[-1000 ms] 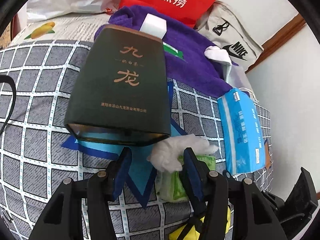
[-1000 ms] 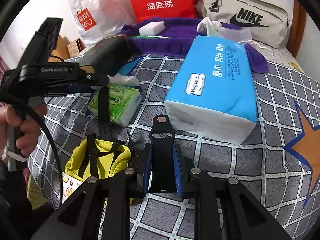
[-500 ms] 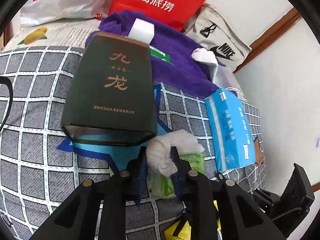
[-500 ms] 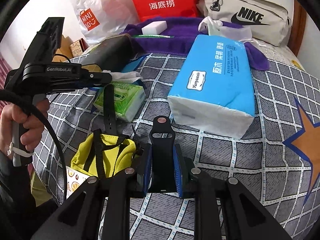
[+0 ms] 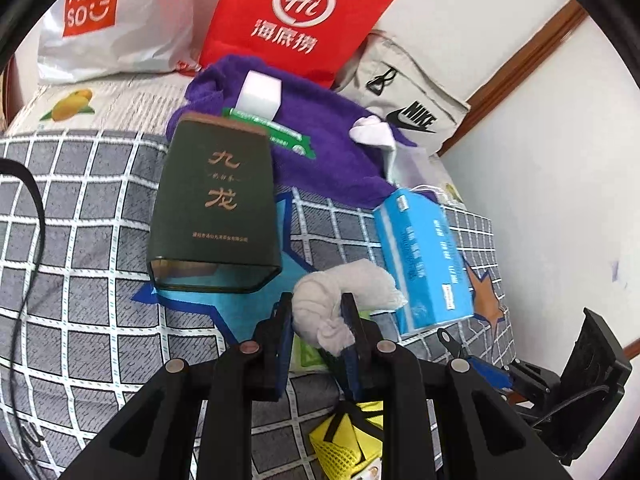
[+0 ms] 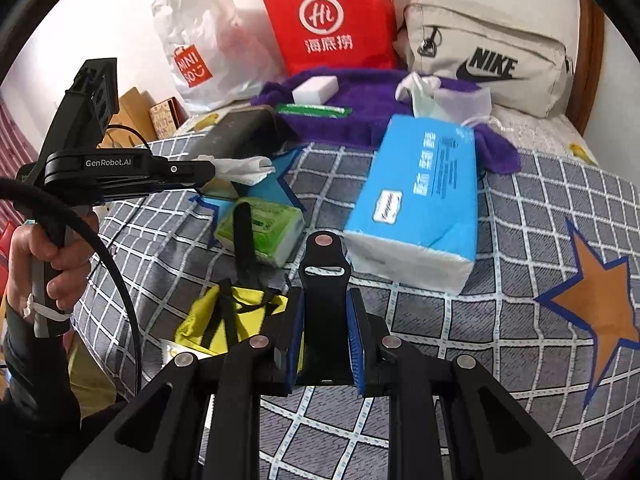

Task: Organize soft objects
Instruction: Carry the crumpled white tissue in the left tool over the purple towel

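Note:
My left gripper [image 5: 316,310] is shut on a crumpled white tissue [image 5: 340,300] and holds it above the green tissue pack [image 6: 260,228]; from the right wrist view the tissue [image 6: 244,170] hangs at the left gripper's tip, clear of the bed. My right gripper [image 6: 325,328] is shut on a black strap tab [image 6: 324,280] attached to a yellow mesh bag [image 6: 224,320]. A big blue tissue pack [image 6: 424,200] lies on the checked bedspread [image 6: 520,360]. A dark green tea box [image 5: 216,208] lies open-ended toward me, just left of the tissue.
A purple towel [image 5: 332,152] at the back holds a white sponge [image 5: 260,92] and a green wipes packet [image 5: 272,132]. Behind stand a red bag [image 6: 328,20], a white Miniso bag [image 6: 196,48] and a beige Nike pouch [image 6: 488,60]. A wall runs along the right in the left wrist view.
My left gripper closed on the white tissue and lifted it off the green pack. The right gripper kept its hold on the strap tab and stayed put.

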A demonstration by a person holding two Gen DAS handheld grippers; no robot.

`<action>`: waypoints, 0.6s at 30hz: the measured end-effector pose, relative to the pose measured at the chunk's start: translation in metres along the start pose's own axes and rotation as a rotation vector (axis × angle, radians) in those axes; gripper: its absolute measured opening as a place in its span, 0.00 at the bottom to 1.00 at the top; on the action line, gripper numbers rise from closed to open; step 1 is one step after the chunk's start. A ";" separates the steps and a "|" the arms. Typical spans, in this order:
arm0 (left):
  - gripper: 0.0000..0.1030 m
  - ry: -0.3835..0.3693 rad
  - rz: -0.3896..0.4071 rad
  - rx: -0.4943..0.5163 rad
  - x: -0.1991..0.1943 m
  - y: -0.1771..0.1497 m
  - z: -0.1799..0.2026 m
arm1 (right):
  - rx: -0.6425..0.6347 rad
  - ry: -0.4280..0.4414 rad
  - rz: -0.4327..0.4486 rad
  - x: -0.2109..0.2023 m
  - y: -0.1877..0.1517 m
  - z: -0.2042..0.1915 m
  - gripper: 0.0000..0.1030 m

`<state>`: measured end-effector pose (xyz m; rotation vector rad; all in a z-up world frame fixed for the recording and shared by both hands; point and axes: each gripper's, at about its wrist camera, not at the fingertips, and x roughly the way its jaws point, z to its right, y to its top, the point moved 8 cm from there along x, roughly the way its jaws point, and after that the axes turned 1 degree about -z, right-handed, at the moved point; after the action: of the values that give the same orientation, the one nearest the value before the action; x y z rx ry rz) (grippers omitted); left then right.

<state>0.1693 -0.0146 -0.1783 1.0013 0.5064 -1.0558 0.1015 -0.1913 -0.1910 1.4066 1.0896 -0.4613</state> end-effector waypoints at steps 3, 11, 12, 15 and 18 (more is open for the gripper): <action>0.21 -0.006 0.020 0.018 -0.013 0.005 0.006 | -0.004 0.013 0.022 -0.008 0.008 -0.003 0.20; 0.21 -0.007 0.076 0.038 -0.036 0.032 0.002 | 0.012 -0.056 0.088 -0.023 0.046 0.007 0.20; 0.21 -0.007 0.080 0.038 -0.038 0.036 0.001 | 0.013 -0.061 0.095 -0.025 0.051 0.008 0.20; 0.21 0.003 0.086 0.050 -0.038 0.049 -0.002 | 0.019 -0.082 0.115 -0.029 0.068 0.014 0.20; 0.21 0.033 0.094 0.064 -0.036 0.062 -0.006 | 0.038 -0.083 0.127 -0.028 0.084 0.023 0.20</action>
<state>0.2090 0.0160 -0.1270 1.0903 0.4507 -0.9775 0.1638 -0.2067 -0.1260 1.4683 0.9230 -0.4463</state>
